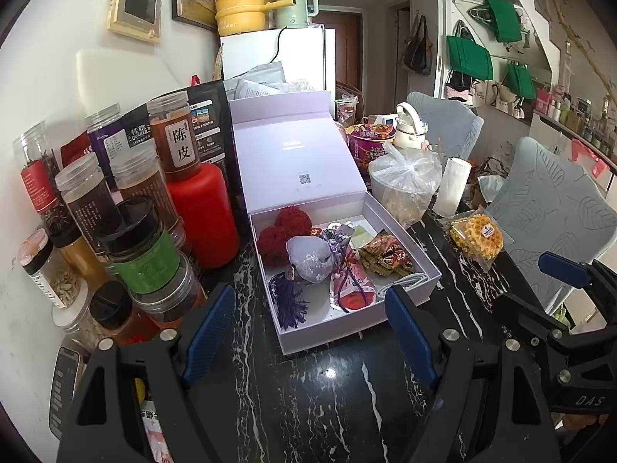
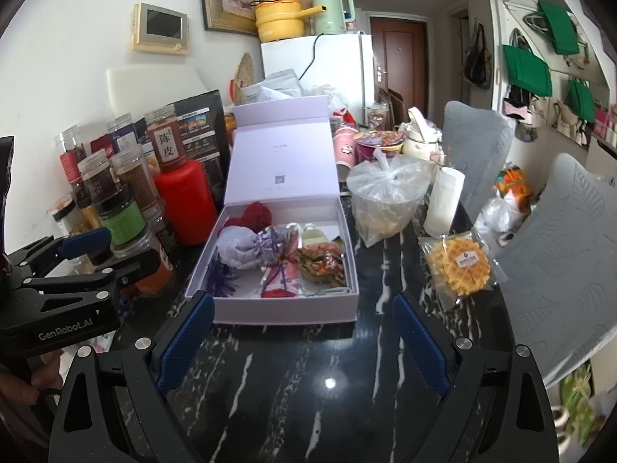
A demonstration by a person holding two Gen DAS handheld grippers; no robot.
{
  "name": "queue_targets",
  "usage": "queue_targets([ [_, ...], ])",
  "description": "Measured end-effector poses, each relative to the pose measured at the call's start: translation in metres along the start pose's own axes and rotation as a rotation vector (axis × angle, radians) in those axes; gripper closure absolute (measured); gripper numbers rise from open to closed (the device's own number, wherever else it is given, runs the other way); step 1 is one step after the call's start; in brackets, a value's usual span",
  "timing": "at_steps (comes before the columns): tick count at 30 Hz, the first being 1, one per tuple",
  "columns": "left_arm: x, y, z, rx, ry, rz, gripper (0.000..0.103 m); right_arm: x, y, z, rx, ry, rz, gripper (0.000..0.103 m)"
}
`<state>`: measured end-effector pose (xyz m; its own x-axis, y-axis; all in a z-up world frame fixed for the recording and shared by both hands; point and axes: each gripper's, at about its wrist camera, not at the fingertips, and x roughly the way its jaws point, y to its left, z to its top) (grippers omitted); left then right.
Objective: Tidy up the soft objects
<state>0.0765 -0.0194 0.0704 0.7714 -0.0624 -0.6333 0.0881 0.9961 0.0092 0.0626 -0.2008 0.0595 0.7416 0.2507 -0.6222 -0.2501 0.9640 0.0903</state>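
Note:
An open lilac gift box (image 1: 432, 270) (image 2: 285, 310) stands on the black marble table, lid raised at the back. Inside lie a lilac sachet pouch (image 1: 312, 260) (image 2: 237, 249), a red woolly heart (image 1: 283, 231) (image 2: 252, 212), a purple tassel (image 1: 291, 303) (image 2: 219, 276), a pink packet (image 1: 353, 289) (image 2: 281, 277) and snack wrappers (image 1: 387, 256) (image 2: 322, 262). My left gripper (image 1: 310, 332) is open and empty just in front of the box. My right gripper (image 2: 302, 339) is open and empty, also in front of the box.
Jars and a red bottle (image 1: 204, 216) (image 2: 185, 202) crowd the left by the wall. A plastic-bagged tub (image 1: 405, 181) (image 2: 385, 196), a white roll (image 2: 443, 200) and a wrapped waffle (image 1: 476, 237) (image 2: 461, 264) stand right of the box. Grey chairs (image 2: 559, 239) line the right edge.

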Motion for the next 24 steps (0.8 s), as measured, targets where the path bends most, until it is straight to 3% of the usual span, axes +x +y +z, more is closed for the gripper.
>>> queue_targets([
  [24,-0.005,-0.0055,-0.0035,0.008,0.007,-0.012,0.023,-0.0018,0.0014,-0.0028,-0.01,0.002,-0.002,0.008],
])
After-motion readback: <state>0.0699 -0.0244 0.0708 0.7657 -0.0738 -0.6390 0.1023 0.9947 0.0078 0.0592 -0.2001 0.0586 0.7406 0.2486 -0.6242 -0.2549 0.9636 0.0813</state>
